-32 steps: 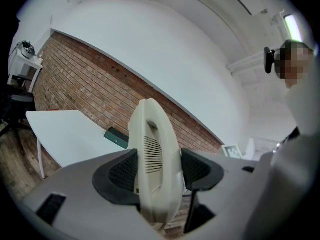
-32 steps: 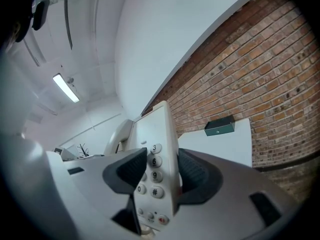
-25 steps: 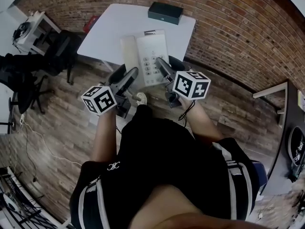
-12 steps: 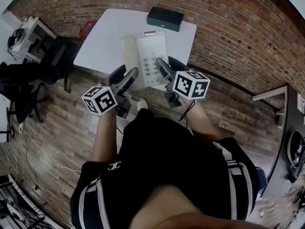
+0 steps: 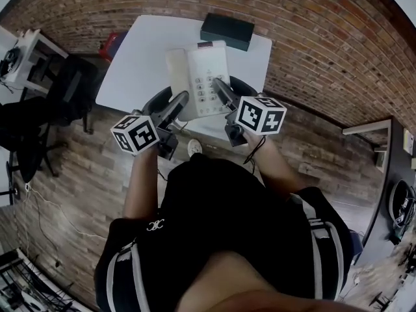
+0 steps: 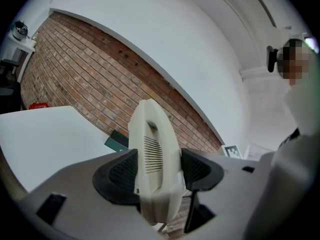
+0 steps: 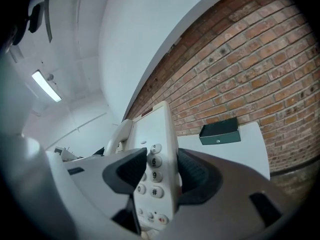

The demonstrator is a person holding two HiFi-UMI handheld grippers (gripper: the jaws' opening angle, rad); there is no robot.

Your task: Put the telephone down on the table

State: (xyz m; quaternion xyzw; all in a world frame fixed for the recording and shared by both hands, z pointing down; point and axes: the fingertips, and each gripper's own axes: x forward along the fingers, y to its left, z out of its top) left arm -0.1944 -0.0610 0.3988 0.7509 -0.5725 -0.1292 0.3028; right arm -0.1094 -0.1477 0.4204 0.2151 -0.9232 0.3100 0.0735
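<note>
While both forearms are stretched forward and slightly inward from the body, two grippers are held side by side at the near end of a single telephone. The left gripper is angled toward the right, and its jaws are closed narrowly on the telephone's left edge, where the handset lies. The right gripper is angled toward the left, and its jaws are pressed on the right edge, beside the number keys. One marker cube is carried on each gripper, two in all, each set just in front of a hand.

The telephone is seen over the near edge of the one white table, keypad up and its far end pointed at the brick wall. Whether its underside touches the tabletop cannot be told.

One dark box is found at the table's far edge, apart from the telephone. One red thing is glimpsed on the floor beyond the table's left side.
</note>
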